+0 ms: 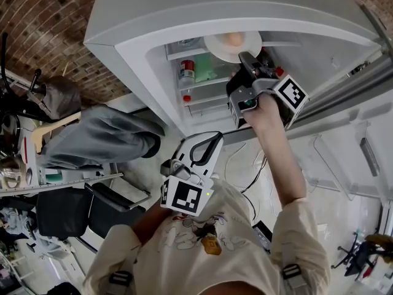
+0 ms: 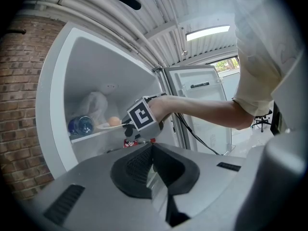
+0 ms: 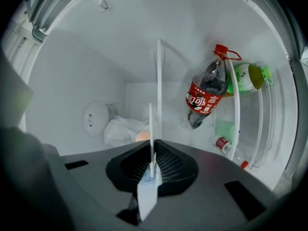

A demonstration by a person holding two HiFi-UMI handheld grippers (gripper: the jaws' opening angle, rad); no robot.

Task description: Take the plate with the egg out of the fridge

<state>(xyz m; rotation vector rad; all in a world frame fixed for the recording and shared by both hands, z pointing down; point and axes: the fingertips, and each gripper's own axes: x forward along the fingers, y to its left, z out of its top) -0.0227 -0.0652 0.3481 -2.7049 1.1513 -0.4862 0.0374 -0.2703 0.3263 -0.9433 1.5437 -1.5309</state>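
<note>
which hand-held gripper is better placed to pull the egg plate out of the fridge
Right. The right hand-held gripper is inside the fridge, jaws closed on the rim of the plate carrying the egg. The left hand-held gripper is outside, near the person's chest, jaws together on nothing.

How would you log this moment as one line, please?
stage: grasp | right gripper: shut on plate rim, inside fridge | egg: on plate | left gripper: shut, empty, outside fridge
</note>
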